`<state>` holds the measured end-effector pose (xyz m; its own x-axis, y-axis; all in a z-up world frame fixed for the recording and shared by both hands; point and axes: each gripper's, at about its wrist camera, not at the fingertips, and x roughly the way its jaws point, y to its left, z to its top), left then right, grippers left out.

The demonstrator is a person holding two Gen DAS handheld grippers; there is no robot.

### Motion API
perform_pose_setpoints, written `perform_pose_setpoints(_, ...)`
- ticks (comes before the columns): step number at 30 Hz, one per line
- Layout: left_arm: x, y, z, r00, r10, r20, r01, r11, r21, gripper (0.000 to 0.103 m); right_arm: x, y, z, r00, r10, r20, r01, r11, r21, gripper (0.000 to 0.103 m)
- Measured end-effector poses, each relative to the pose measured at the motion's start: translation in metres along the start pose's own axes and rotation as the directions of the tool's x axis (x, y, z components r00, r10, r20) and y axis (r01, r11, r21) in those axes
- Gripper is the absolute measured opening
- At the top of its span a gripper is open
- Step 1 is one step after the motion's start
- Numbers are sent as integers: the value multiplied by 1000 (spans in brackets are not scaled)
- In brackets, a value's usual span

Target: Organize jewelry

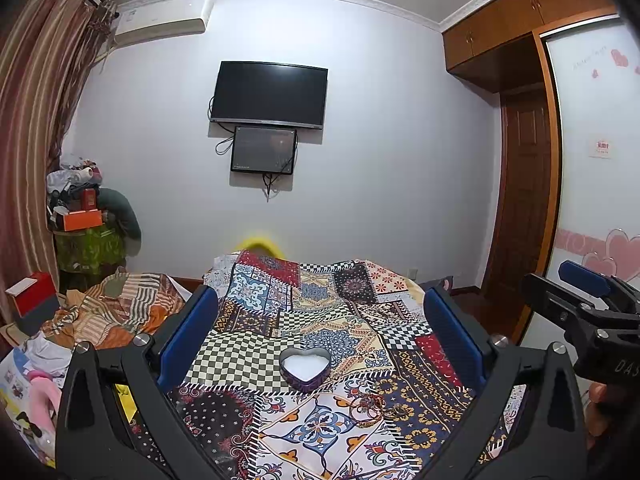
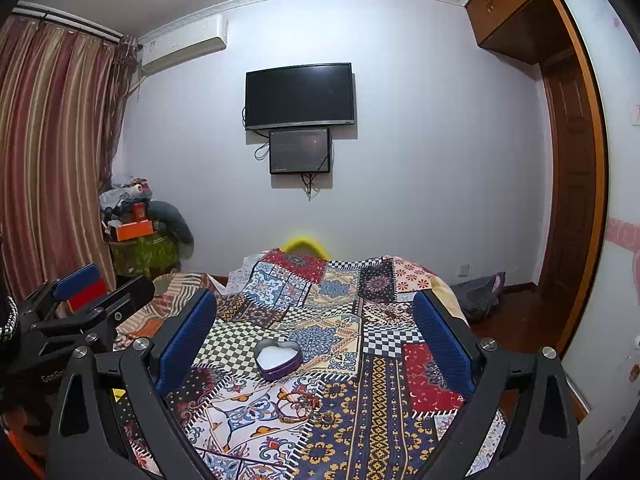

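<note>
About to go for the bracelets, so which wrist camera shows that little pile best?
The right wrist view: the bracelets lie nearly centered between its open fingers, loops distinct, just in front of the heart-shaped tin. The left wrist view shows the same pile right of center, smaller and blending into the patterned bedspread.

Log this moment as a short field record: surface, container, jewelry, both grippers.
surface: patchwork cloth spread over the bed
container: heart-shaped tin, lid off, white inside, nothing visible in it
jewelry: bracelets in a small pile on the cloth, nearer the cameras than the tin, apart from it
left hand-held gripper: open, holding nothing, above the cloth
right hand-held gripper: open, holding nothing, above the cloth
progress: no jewelry in the tin
</note>
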<state>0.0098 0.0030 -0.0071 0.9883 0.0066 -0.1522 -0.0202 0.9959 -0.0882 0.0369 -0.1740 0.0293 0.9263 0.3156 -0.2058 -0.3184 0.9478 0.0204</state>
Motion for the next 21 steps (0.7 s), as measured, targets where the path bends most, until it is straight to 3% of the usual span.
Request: perform_pose_setpoints(21, 15, 1, -4, 1000, -5, -28, 5, 1000, 5, 103, 9, -3, -9, 999, 6, -33, -6, 1000, 15, 97)
